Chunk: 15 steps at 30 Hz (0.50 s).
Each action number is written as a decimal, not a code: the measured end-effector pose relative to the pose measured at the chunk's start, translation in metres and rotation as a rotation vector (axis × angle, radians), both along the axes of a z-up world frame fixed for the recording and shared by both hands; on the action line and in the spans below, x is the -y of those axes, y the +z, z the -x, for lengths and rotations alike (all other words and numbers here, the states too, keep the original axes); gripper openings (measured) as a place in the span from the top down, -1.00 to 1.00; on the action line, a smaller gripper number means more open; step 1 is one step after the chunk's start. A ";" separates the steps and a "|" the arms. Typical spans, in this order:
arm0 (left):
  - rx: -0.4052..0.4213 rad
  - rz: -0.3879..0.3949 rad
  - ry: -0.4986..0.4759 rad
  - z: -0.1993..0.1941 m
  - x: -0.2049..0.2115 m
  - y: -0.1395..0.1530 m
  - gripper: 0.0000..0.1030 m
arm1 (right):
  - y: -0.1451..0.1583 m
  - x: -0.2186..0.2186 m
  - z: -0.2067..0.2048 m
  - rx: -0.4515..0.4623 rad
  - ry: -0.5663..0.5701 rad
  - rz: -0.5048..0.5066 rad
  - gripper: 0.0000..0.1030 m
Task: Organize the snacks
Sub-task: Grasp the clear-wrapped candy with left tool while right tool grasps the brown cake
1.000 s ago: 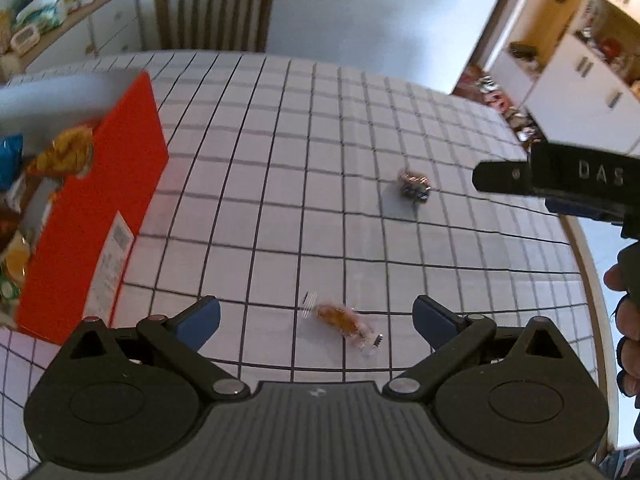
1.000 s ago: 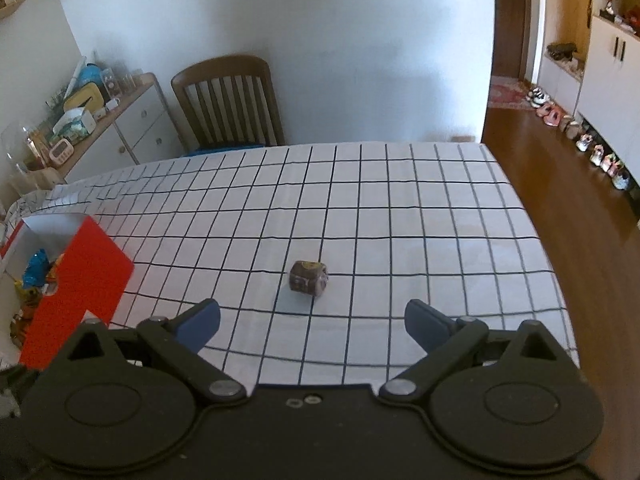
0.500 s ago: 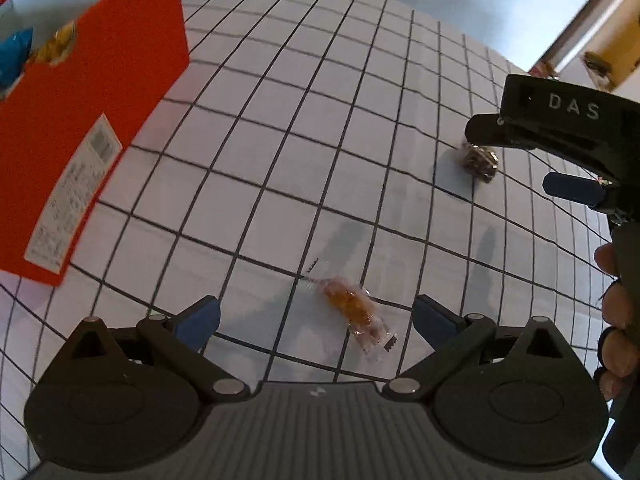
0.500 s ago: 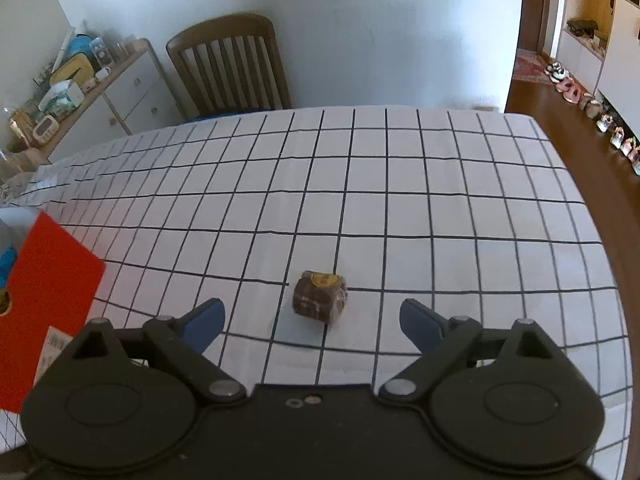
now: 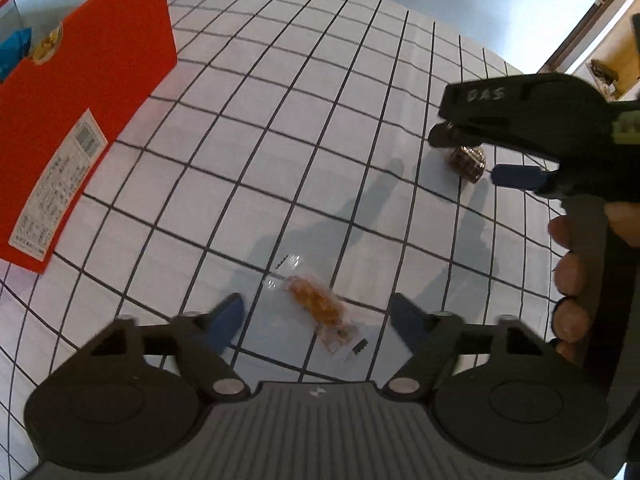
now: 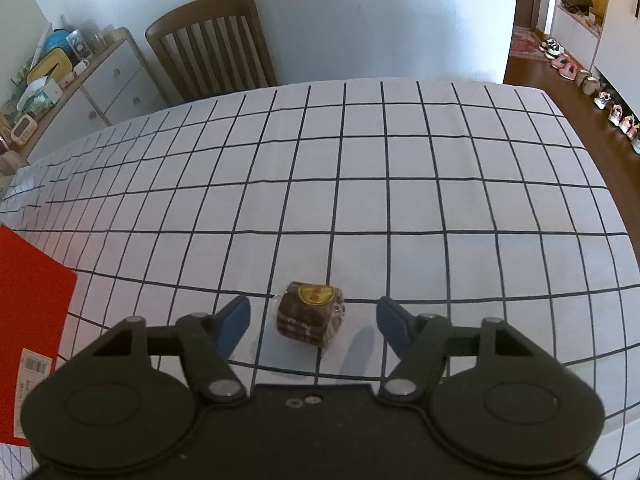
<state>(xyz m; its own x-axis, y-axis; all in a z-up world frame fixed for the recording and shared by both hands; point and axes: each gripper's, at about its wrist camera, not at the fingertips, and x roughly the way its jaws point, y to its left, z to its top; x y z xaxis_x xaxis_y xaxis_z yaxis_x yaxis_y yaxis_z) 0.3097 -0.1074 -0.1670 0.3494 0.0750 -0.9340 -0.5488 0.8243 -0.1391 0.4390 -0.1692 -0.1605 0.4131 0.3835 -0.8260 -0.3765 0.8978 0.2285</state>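
Observation:
An orange snack in a clear wrapper [image 5: 320,307] lies on the checked tablecloth [image 5: 304,120], between the blue pads of my left gripper [image 5: 316,314]. Its jaws are closing and the pads stand apart from the wrapper on both sides. A brown wrapped cake with a gold sticker [image 6: 311,313] sits between the pads of my right gripper [image 6: 313,314], whose jaws are also closing without touching it. In the left wrist view the right gripper [image 5: 472,156] hangs over that cake [image 5: 469,162], held by a hand [image 5: 568,280].
A red snack box [image 5: 80,120] with several packets inside stands at the left; its corner [image 6: 28,320] shows in the right wrist view. A wooden chair [image 6: 212,44] and a cluttered sideboard [image 6: 76,92] stand beyond the table's far edge. Shoes [image 6: 580,76] line the floor at right.
Both grippers came down closer to the table and their jaws narrowed around the snacks. The right gripper moved in over the brown cake.

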 end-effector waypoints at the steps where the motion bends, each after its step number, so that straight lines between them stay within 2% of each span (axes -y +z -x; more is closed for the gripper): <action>1: 0.000 -0.009 0.000 -0.001 0.001 0.002 -0.11 | -0.001 -0.001 -0.001 -0.002 -0.002 0.002 -0.23; 2: -0.002 -0.018 0.000 -0.002 0.000 0.002 0.08 | -0.002 -0.002 -0.001 -0.005 -0.001 0.003 -0.14; 3: -0.005 -0.028 -0.002 -0.002 0.000 0.002 0.17 | -0.003 -0.004 -0.002 -0.006 -0.001 0.005 -0.10; 8: -0.004 -0.054 -0.022 -0.002 0.000 0.002 0.48 | -0.004 -0.006 0.000 0.009 -0.003 0.015 0.16; 10: 0.003 -0.049 -0.030 0.001 -0.001 0.002 0.51 | -0.004 -0.005 0.000 0.009 0.000 0.009 0.25; 15: 0.016 -0.028 -0.039 0.006 -0.011 0.000 0.54 | -0.005 0.003 0.003 0.030 -0.004 0.010 0.31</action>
<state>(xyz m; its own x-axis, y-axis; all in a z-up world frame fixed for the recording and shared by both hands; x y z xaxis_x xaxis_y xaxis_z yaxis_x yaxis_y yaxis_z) 0.3038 -0.0961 -0.1667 0.3678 0.0869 -0.9259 -0.5141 0.8486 -0.1246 0.4362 -0.1725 -0.1650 0.4397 0.3734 -0.8169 -0.3795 0.9015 0.2078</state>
